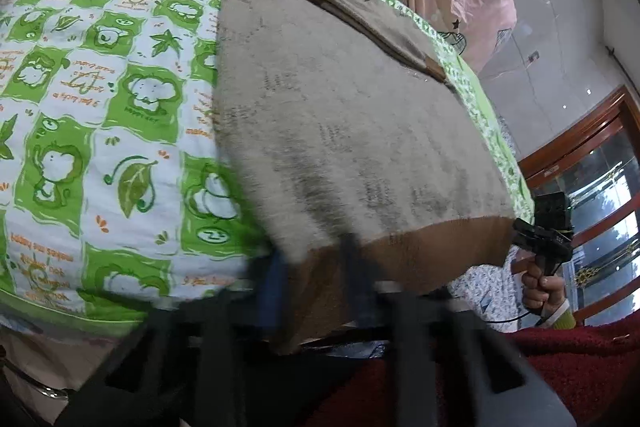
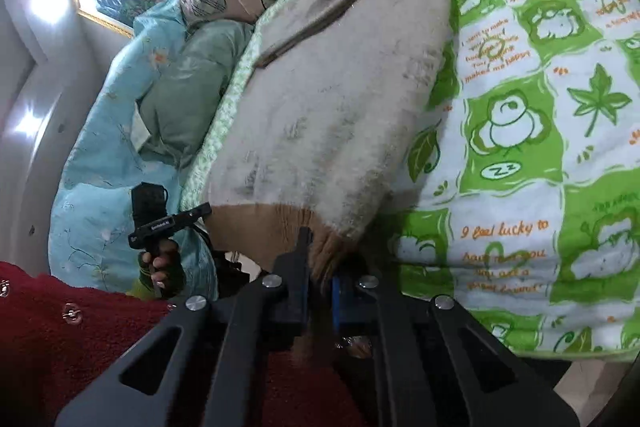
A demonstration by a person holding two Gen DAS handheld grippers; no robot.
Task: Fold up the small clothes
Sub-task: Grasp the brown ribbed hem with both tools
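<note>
Bedsheet [image 2: 520, 131] – green-and-white check, orange script reading "I feel lucky to".
Fluffy grey sweater [image 2: 332, 99] – flat on sheet, tan hem at near bed edge.
Left gripper [image 1: 316, 259] – jaws clamped on tan hem, view blurred.
Right gripper [image 2: 320, 267] – jaws pinched on hem's other corner.
Containers: none seen.
</note>
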